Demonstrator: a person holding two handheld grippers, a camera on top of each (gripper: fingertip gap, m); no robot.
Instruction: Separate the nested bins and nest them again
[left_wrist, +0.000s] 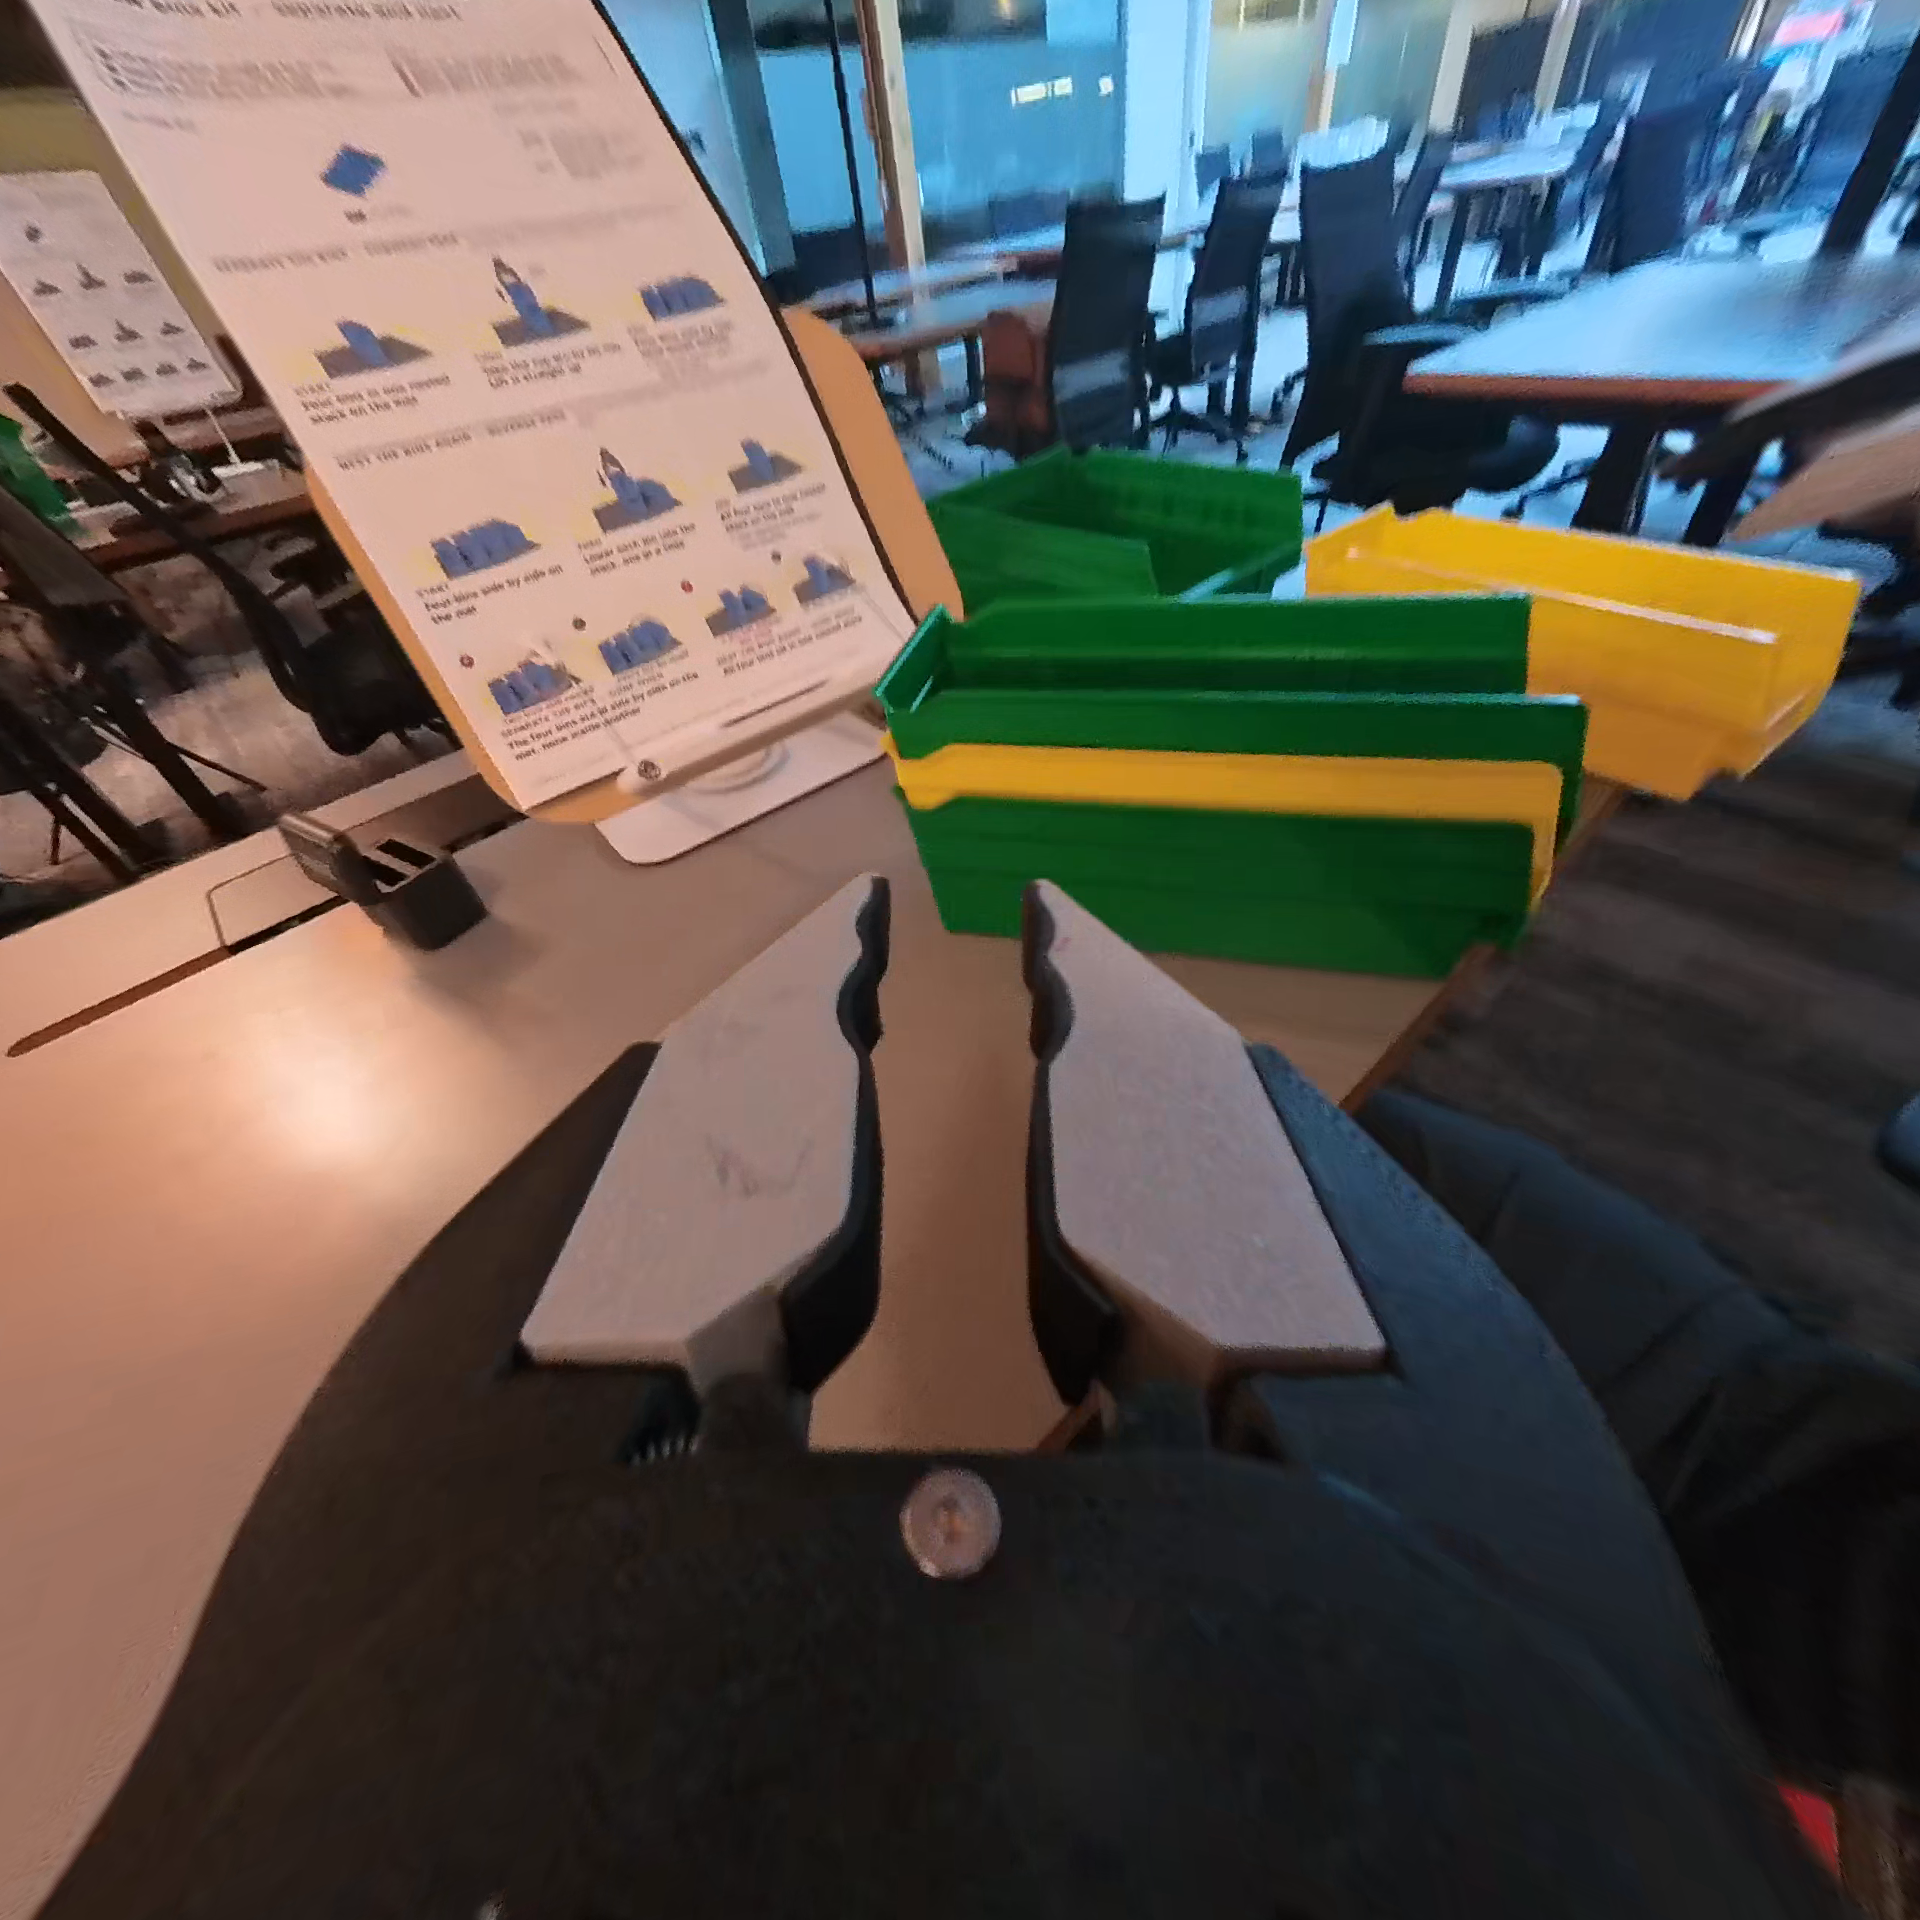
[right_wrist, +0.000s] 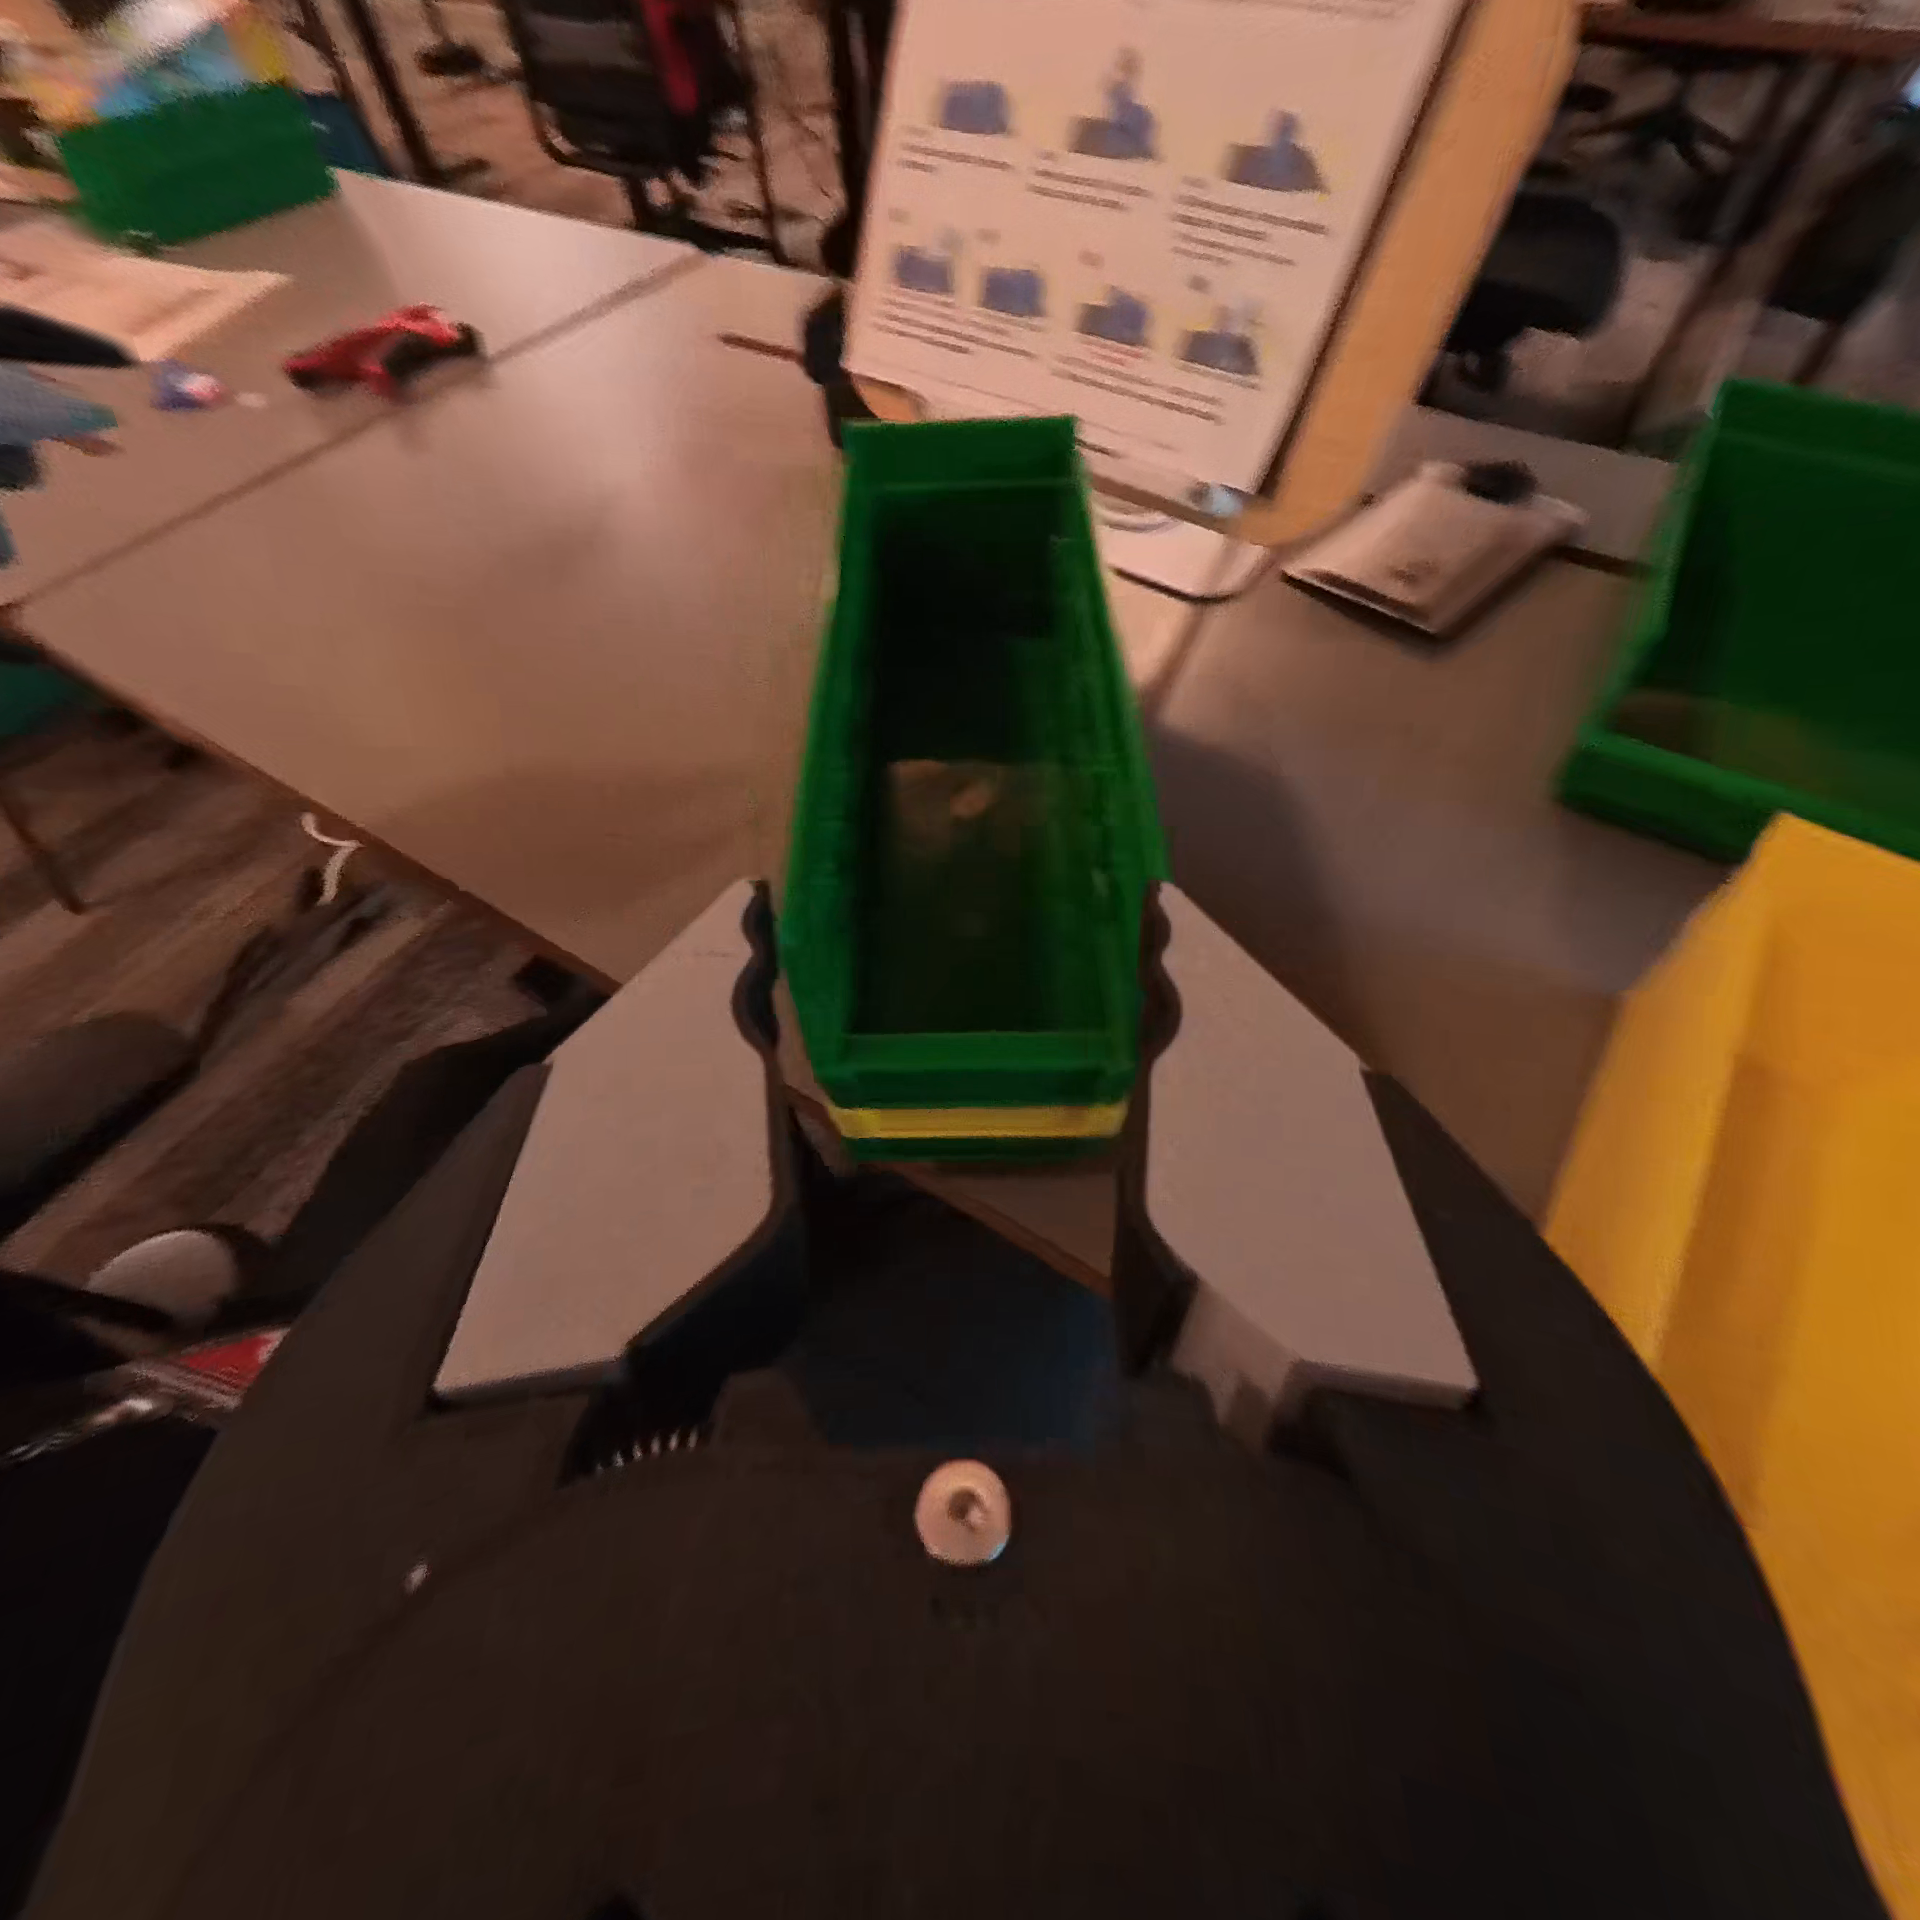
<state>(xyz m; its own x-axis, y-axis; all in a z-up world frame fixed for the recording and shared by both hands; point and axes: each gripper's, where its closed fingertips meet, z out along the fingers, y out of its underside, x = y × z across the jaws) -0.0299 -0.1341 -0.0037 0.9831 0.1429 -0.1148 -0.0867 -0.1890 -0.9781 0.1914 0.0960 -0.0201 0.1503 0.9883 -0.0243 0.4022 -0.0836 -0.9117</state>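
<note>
The nested stack of bins (left_wrist: 1226, 821) sits at the table's (left_wrist: 312, 1143) edge. The left gripper (left_wrist: 956, 914) hangs empty, jaws apart; the right gripper (right_wrist: 961, 935) straddles the stack's near end, spread wide.

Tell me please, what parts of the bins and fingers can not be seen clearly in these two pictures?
- Nested stack, left wrist view: only layered rims show; the number of bins is uncertain.
- Right gripper, right wrist view: its fingers straddle the top green bin; blur hides whether they touch it.
- Loose yellow bin, right wrist view: cut off by the right edge.
- Far green bin, left wrist view: partly hidden behind the stack.
</note>
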